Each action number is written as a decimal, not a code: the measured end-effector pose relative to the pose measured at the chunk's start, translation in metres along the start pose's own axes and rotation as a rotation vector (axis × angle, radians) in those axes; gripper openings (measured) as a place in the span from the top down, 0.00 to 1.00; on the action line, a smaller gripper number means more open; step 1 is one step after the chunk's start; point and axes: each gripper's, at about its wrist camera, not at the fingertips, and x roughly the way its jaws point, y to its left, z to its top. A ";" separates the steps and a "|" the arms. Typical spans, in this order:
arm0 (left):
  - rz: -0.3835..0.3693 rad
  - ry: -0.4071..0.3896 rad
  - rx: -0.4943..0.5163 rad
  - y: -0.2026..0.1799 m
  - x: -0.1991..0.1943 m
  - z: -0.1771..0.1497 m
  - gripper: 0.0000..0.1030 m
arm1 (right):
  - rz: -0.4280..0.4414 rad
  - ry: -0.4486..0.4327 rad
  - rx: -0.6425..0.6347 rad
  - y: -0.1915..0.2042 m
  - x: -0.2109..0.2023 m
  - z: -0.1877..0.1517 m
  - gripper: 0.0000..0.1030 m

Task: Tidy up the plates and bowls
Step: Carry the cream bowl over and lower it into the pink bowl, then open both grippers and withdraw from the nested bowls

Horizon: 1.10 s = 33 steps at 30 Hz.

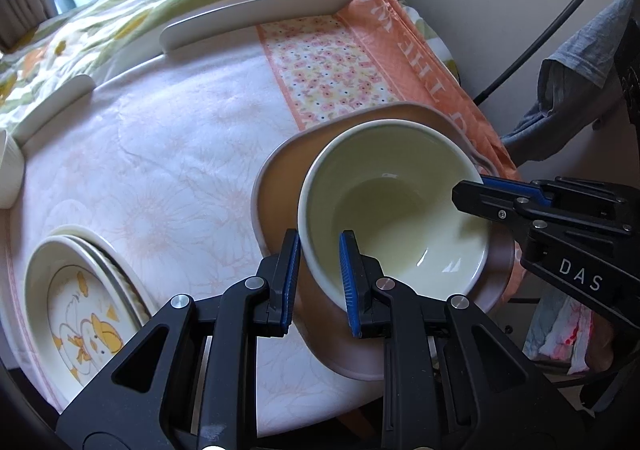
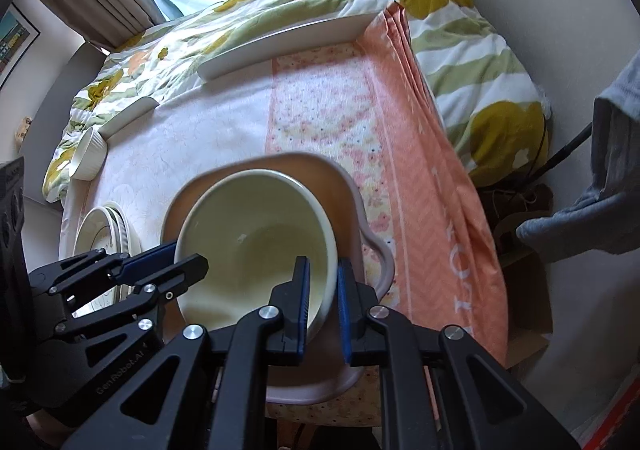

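A cream bowl (image 1: pixel 396 209) (image 2: pixel 256 238) is over a pinkish-brown dish (image 1: pixel 276 177) (image 2: pixel 352 201) with a small side handle, near the table's front edge. I cannot tell whether the bowl rests on the dish. My left gripper (image 1: pixel 320 282) is shut on the bowl's near rim, one blue pad outside the wall and one inside. From the opposite side my right gripper (image 2: pixel 323 302) clamps the rim the same way. Each gripper shows in the other's view: the right one (image 1: pixel 474 189) at the bowl's right rim, the left one (image 2: pixel 180 256) at its left rim.
A stack of plates with a yellow chick picture (image 1: pixel 80 314) (image 2: pixel 104 226) lies left of the dish. A small white ramekin (image 2: pixel 88 153) and two long white plates (image 1: pixel 260 15) (image 1: pixel 52 105) line the far edge. An orange floral cloth (image 1: pixel 332 69) covers the table's right part. Grey fabric (image 1: pixel 580 69) hangs at the right.
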 end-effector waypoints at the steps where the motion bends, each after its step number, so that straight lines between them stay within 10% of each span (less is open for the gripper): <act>1: -0.004 0.000 -0.001 0.000 0.000 0.000 0.83 | -0.002 0.003 -0.001 -0.001 0.000 -0.001 0.88; 33: 0.094 -0.198 -0.162 0.041 -0.106 -0.021 0.82 | 0.054 -0.094 -0.060 0.027 -0.054 0.000 0.88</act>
